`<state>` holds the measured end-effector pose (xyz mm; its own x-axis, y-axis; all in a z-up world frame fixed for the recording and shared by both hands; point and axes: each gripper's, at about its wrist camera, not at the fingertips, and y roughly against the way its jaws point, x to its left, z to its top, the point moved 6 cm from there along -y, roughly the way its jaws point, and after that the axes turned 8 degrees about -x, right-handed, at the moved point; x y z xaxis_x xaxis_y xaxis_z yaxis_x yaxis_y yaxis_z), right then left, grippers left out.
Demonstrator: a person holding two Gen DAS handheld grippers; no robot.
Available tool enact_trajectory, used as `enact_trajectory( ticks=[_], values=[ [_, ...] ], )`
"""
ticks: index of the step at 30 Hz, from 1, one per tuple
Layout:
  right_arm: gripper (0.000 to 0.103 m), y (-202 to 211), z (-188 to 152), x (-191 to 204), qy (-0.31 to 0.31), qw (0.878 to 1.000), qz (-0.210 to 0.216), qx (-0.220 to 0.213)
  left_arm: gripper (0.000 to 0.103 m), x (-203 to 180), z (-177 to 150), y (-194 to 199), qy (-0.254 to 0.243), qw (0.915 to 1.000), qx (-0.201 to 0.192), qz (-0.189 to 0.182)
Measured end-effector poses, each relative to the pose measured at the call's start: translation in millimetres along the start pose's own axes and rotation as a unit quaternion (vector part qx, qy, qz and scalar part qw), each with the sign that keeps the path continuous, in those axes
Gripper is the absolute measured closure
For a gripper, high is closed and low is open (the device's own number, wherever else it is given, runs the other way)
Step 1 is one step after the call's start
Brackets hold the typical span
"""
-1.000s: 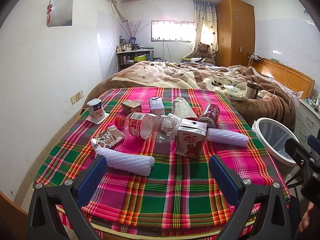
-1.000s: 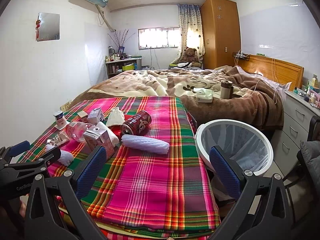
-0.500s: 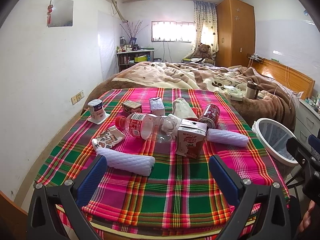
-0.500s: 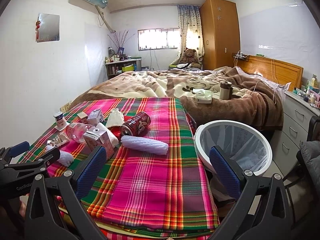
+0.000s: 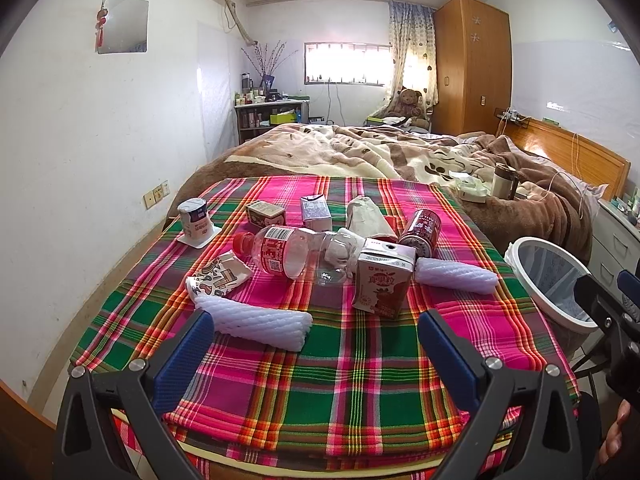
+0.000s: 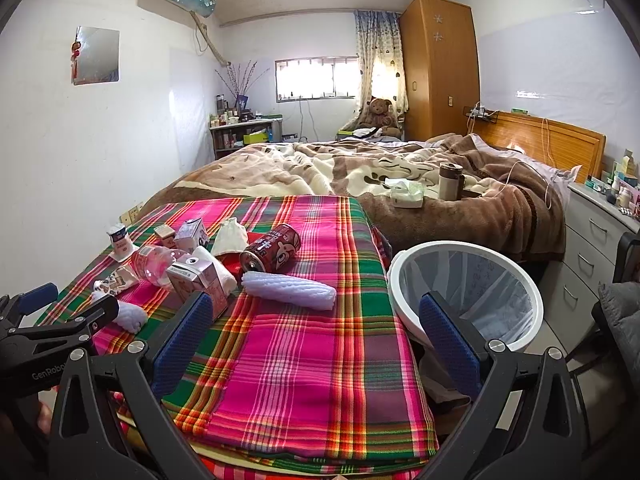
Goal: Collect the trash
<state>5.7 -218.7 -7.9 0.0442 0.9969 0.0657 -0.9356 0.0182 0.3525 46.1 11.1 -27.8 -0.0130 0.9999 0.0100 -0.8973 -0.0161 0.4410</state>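
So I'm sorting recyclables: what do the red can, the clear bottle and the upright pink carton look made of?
The red can looks like printed metal, judging by its glossy sheen. The clear bottle seems to be thin transparent plastic, since the cloth shows through it. The pink carton appears to be coated paperboard with folded top seams.

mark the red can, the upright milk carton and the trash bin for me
red can (image 6: 271,249), right wrist view, on its printed side.
milk carton (image 5: 382,283), left wrist view, on its front face.
trash bin (image 6: 400,276), right wrist view, on its white rim.

Both wrist views toward littered blanket (image 5: 360,344)
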Motion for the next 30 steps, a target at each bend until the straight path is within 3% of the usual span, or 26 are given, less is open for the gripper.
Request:
enact_trajectory(
  ticks=[30],
  values=[
    [0.000,1.2,0.1,-0.5,0.000,1.000,0.001,-0.003,0.000,2.8,0.4,-0.3,0.001,1.0000,0.002,0.001]
  ],
)
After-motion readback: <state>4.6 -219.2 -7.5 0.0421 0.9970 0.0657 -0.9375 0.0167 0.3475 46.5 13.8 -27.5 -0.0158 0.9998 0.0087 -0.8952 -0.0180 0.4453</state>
